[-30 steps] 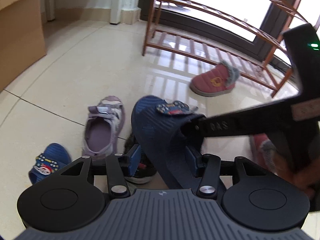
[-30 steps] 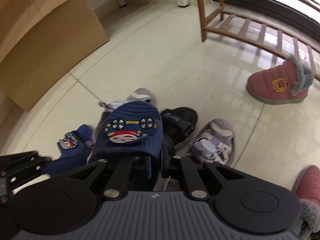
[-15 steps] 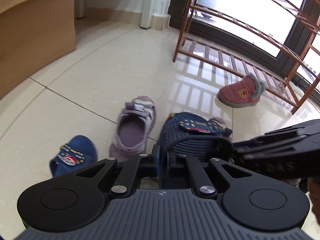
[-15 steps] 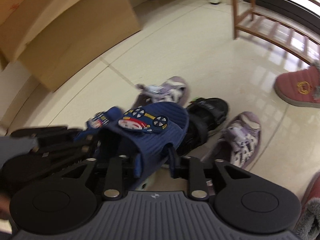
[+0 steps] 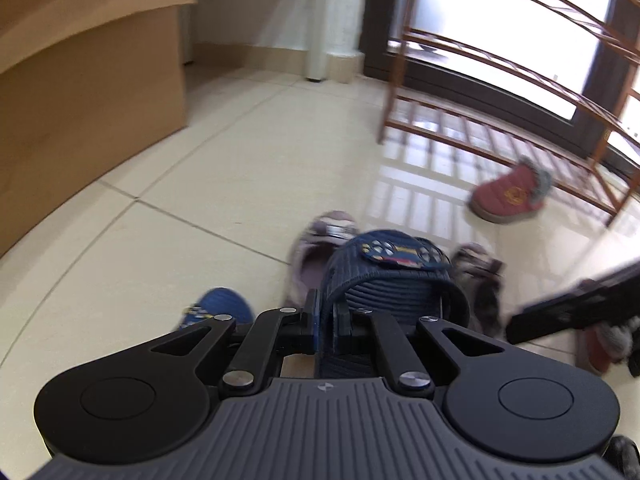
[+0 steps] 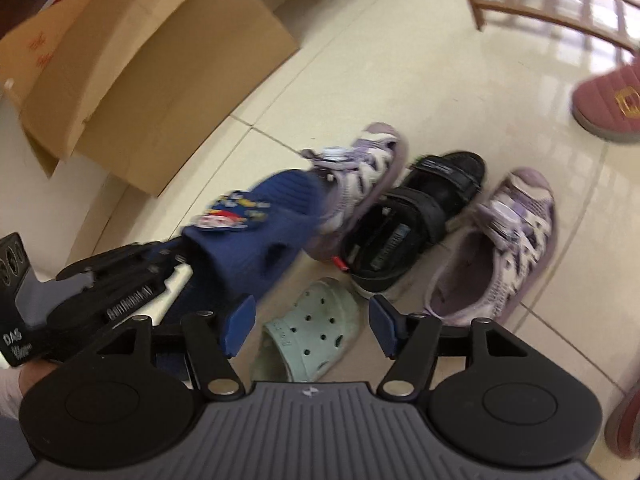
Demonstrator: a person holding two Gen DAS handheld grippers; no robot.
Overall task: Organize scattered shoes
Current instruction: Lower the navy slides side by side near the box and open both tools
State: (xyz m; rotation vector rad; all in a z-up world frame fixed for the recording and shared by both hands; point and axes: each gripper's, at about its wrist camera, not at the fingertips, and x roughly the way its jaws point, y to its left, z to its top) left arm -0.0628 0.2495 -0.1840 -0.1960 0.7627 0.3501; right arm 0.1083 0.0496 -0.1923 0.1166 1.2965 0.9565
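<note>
My left gripper (image 5: 325, 322) is shut on the strap edge of a navy blue slipper (image 5: 384, 280) with a cartoon car patch and holds it above the floor. The slipper also shows in the right wrist view (image 6: 256, 232), held by the left gripper at the left. My right gripper (image 6: 312, 326) is open and empty above a mint green clog (image 6: 312, 332). On the floor lie a black sandal (image 6: 416, 216), two purple sneakers (image 6: 360, 176) (image 6: 500, 244), a second blue slipper (image 5: 218, 308) and a red furry boot (image 5: 508, 196).
A wooden shoe rack (image 5: 500, 80) stands at the back right by the window. Cardboard boxes (image 6: 152, 64) sit on the left. Another red boot (image 6: 626, 420) lies at the right edge. The floor is pale tile.
My right gripper has opened and let go of the navy slipper, now held by my left gripper alone. The left gripper shut on its strap and lifted it. The green clog has come into view.
</note>
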